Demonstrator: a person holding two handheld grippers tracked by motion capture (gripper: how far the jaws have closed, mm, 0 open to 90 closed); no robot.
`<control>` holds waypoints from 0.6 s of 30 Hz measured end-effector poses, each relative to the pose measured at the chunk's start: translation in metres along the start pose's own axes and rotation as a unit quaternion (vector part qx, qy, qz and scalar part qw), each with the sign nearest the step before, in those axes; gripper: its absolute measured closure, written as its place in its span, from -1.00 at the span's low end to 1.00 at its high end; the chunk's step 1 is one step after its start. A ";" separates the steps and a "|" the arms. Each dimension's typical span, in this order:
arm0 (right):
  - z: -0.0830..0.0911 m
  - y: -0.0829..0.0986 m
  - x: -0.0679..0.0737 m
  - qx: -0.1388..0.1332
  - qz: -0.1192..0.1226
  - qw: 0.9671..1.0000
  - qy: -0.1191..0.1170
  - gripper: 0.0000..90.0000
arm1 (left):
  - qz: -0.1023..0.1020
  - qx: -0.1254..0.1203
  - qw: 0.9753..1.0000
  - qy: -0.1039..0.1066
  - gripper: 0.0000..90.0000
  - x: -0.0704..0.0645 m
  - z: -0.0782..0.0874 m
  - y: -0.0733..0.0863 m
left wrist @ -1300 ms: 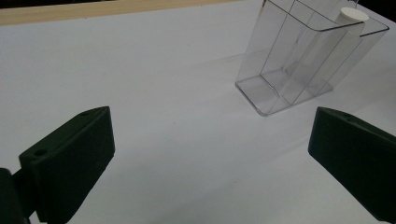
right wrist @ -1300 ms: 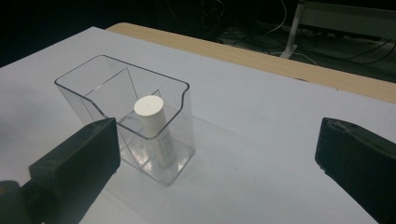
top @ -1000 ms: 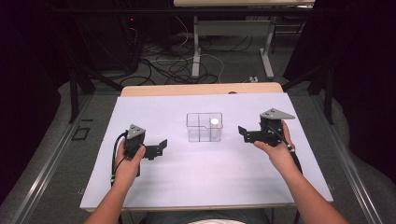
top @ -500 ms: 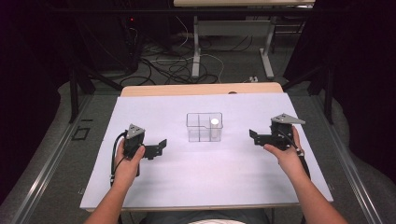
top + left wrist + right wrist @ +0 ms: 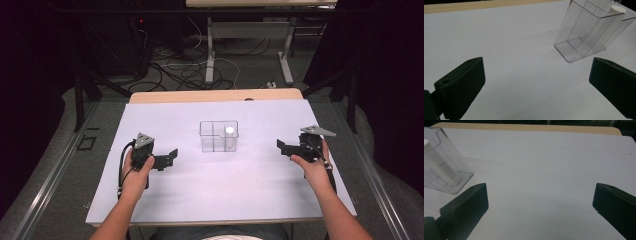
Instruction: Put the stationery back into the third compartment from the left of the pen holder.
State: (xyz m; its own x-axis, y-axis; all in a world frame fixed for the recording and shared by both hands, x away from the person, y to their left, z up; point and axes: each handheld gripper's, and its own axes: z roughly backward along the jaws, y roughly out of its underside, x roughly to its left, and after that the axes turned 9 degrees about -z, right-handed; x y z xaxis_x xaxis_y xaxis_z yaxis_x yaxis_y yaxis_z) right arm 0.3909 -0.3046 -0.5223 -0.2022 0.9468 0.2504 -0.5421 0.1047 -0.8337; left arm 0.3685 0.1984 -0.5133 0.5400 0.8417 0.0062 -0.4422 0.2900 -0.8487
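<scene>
A clear plastic box (image 5: 218, 136) with inner dividers stands at the middle of the white tabletop (image 5: 250, 185). A white capped bottle (image 5: 229, 131) stands upright in its right compartment. My left gripper (image 5: 169, 159) rests left of the box, open, nothing between its jaws. My right gripper (image 5: 283, 148) is well to the right of the box, open and empty too. In the left gripper view the box (image 5: 589, 32) and the bottle's cap (image 5: 617, 9) lie ahead to the right of the open left gripper (image 5: 536, 67). In the right gripper view the box (image 5: 451, 180) and bottle (image 5: 441, 167) sit far left of the open right gripper (image 5: 540, 190).
A strip of bare wood (image 5: 215, 95) runs along the table's far edge. Beyond it stand desk legs (image 5: 210, 50) and loose cables (image 5: 185, 70) on the floor. Dark curtains close in both sides.
My right gripper has drawn away from the box, to the right and slightly nearer the person. The left gripper, the box and the bottle have stayed put.
</scene>
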 end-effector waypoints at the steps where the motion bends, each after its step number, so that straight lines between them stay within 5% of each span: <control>1: -0.001 0.001 -0.002 0.000 -0.002 1.000 0.002 -1.00 | 0.000 0.000 1.000 0.000 -0.99 0.000 0.000 0.000; 18: -0.009 0.013 -0.023 0.013 -0.038 0.999 0.037 -0.85 | 0.002 0.001 1.000 -0.002 -0.99 0.001 -0.001 0.001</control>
State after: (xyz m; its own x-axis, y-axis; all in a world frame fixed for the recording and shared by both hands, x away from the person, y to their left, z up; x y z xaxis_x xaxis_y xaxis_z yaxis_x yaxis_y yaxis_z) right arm 0.3954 -0.3222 -0.5435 -0.0996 0.9566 0.2738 -0.5752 0.1692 -0.8003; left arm 0.3690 0.1989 -0.5148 0.5351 0.8448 0.0053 -0.4463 0.2880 -0.8472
